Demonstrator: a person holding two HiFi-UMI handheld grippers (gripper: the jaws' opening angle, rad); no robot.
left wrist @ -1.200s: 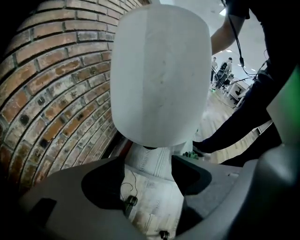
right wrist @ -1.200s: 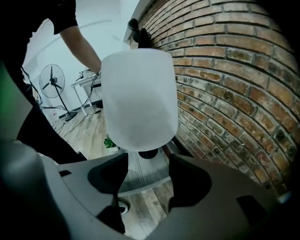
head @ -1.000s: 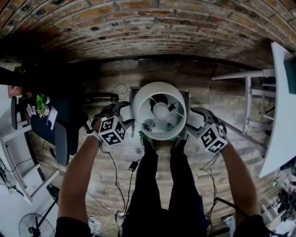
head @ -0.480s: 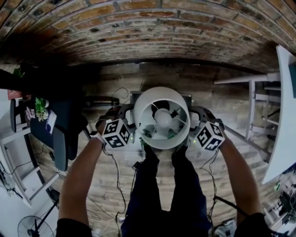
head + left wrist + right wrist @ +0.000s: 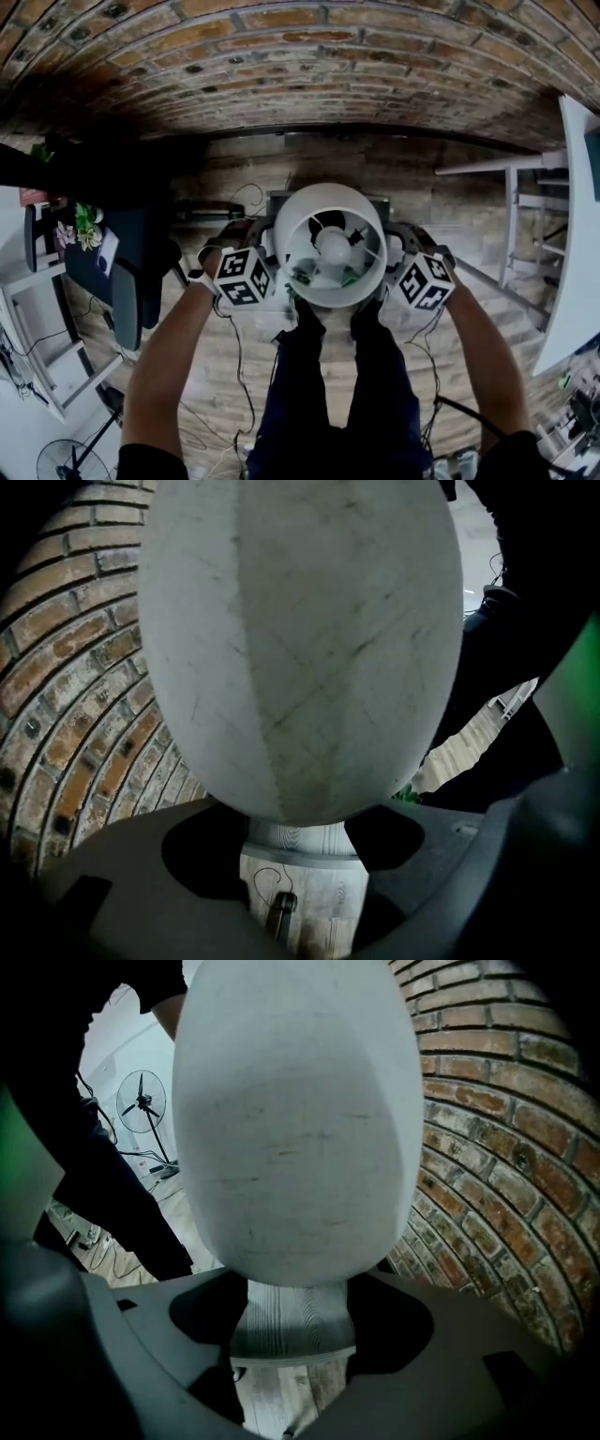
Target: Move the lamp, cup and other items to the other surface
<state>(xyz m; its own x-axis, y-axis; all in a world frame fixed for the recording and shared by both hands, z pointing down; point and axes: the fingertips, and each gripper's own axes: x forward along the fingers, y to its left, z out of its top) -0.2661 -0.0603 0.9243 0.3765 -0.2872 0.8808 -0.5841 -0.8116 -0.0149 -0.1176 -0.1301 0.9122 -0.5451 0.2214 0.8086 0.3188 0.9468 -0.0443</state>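
Brick wall [image 5: 300,75] behind: the lamp [image 5: 330,246] sits between my left claw [image 5: 261,246] and right claw [image 5: 398,246], both spread around its white shade, neither clenched (right jaws just opened wider). An uneven squeeze could dent or tip it.

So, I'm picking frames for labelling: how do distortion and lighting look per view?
Head view: heavy fisheye bows the brick wall into arcs. Left gripper view: lampshade fills the frame, softly lit, no glare. Right gripper view: likewise, bricks curved.

Lamp [image 5: 330,246] before brick wall [image 5: 300,66]
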